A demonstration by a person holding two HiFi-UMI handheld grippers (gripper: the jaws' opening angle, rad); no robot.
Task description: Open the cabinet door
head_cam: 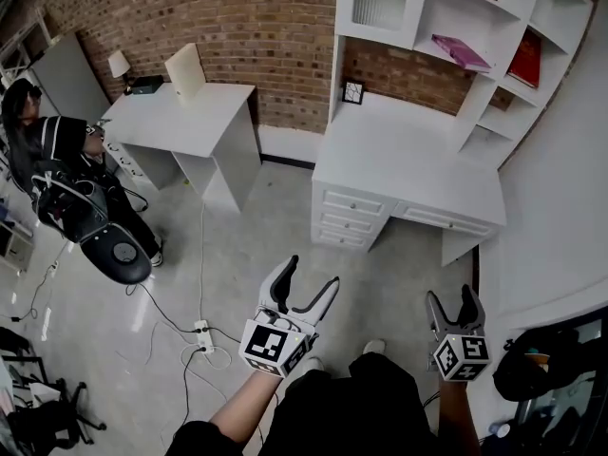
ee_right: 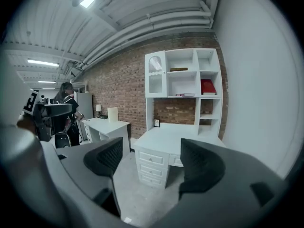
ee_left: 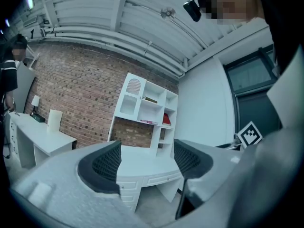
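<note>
cabinet door: white arched-panel door [head_cam: 380, 1] closing the top-left compartment of the white hutch shelving [head_cam: 494, 27]. the hutch stands on the white desk surface [head_cam: 408, 164] against the red brick wall [head_cam: 247, 27]. the door sits flush with its frame and appears shut. a pale ribbed or latticed pane sits under the arch, its detail too small to resolve. the open shelves to the door's right carry a flat pink book [head_cam: 461, 51] and an upright red book [head_cam: 525, 60]. a small black-framed picture [head_cam: 352, 91] stands on the surface below the door.

left gripper [head_cam: 312, 275]: jaws apart, nothing between them, held over the grey floor [head_cam: 285, 217], well apart from the desk.

right gripper [head_cam: 452, 297]: jaws apart, nothing between them, also short of the desk.

both gripper views look toward the hutch.
</note>
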